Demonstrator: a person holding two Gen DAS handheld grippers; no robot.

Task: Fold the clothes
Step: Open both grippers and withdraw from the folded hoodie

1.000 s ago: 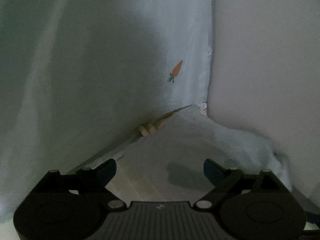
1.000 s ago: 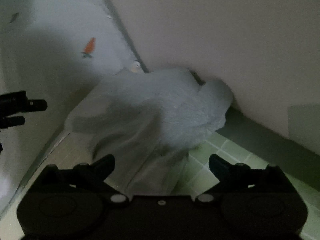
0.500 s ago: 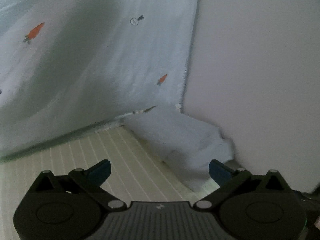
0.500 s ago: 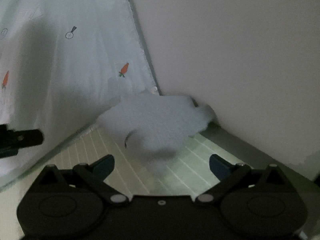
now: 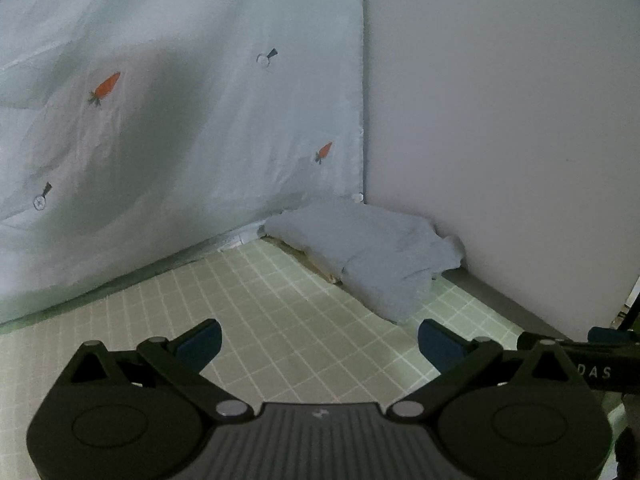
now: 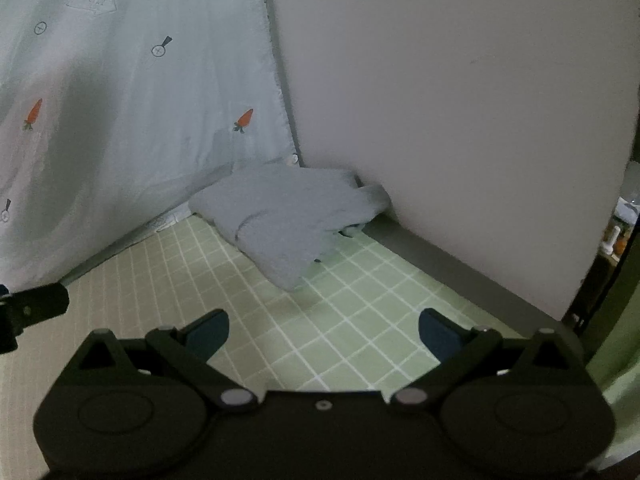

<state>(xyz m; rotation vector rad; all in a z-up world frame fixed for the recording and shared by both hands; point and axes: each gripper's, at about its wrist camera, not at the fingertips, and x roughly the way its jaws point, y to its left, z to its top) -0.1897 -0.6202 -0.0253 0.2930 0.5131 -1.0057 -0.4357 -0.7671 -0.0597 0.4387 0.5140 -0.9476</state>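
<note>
A folded pale blue-grey garment (image 5: 372, 252) lies in the far corner of the green checked mat (image 5: 256, 304), against the wall; it also shows in the right wrist view (image 6: 288, 216). My left gripper (image 5: 319, 346) is open and empty, well short of the garment. My right gripper (image 6: 323, 334) is open and empty, also back from it. The right gripper's body shows at the right edge of the left wrist view (image 5: 592, 360). The left gripper's tip shows at the left edge of the right wrist view (image 6: 36, 306).
A light sheet with carrot prints (image 5: 180, 128) hangs on the left side. A plain white wall (image 5: 500, 120) stands on the right, with a grey ledge (image 6: 448, 264) at its foot. The green checked mat (image 6: 320, 300) spreads in front.
Both grippers have pulled back from the corner. The garment, close under them a second ago, now lies folded farther away. Both stayed open.
</note>
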